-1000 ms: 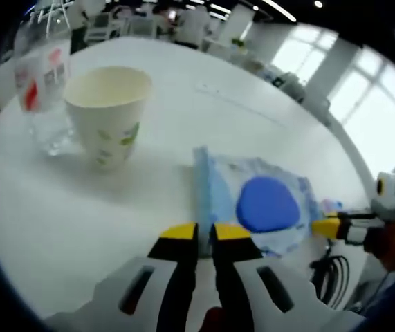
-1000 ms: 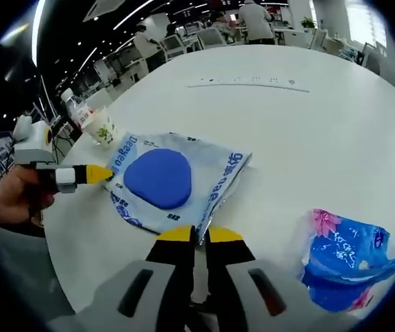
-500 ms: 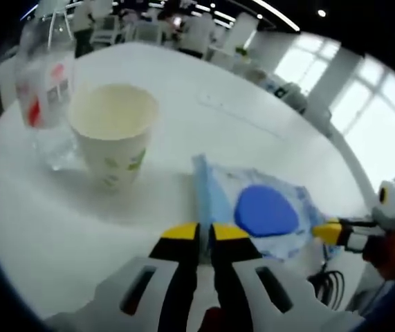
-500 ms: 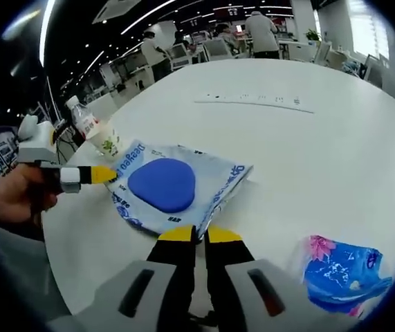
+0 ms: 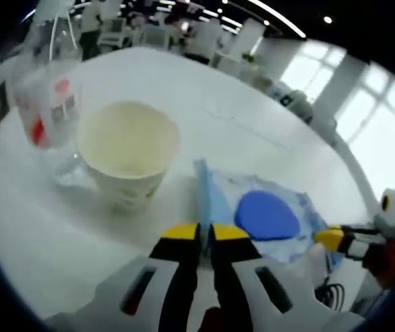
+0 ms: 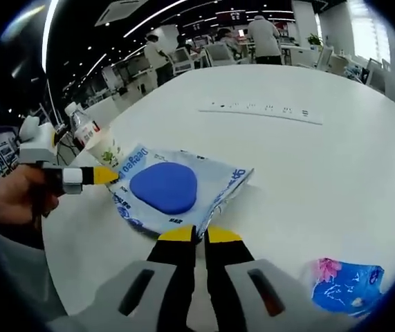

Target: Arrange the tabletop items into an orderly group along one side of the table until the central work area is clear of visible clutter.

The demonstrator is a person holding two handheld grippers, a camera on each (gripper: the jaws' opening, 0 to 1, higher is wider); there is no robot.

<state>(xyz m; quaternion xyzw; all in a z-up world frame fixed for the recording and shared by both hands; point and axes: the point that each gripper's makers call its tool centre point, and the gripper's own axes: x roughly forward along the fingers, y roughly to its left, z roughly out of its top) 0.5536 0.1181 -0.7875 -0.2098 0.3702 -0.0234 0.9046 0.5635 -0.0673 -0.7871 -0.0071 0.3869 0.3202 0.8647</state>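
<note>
A flat wet-wipes packet (image 5: pixel 266 216) with a round blue lid lies on the white table (image 5: pixel 204 104). My left gripper (image 5: pixel 204 232) is shut on its near edge, just right of a cream paper cup (image 5: pixel 128 158) and a clear water bottle (image 5: pixel 45 104). In the right gripper view the same packet (image 6: pixel 166 187) is pinched at its opposite corner by my right gripper (image 6: pixel 200 234), also shut. The left gripper (image 6: pixel 104 175), held by a hand, shows at the packet's far side. The right gripper's yellow tip (image 5: pixel 330 238) enters the left gripper view from the right.
A blue flowered tissue pack (image 6: pixel 346 290) lies alone near the table edge at lower right. The cup (image 6: pixel 107 149) and bottle (image 6: pixel 79 121) stand together at the table's left rim. A white strip (image 6: pixel 259 109) lies across the far middle. People and desks fill the background.
Both grippers have carried the packet toward the cup and bottle. The cup looms larger in the left gripper view, and the tissue pack has dropped back in the right gripper view.
</note>
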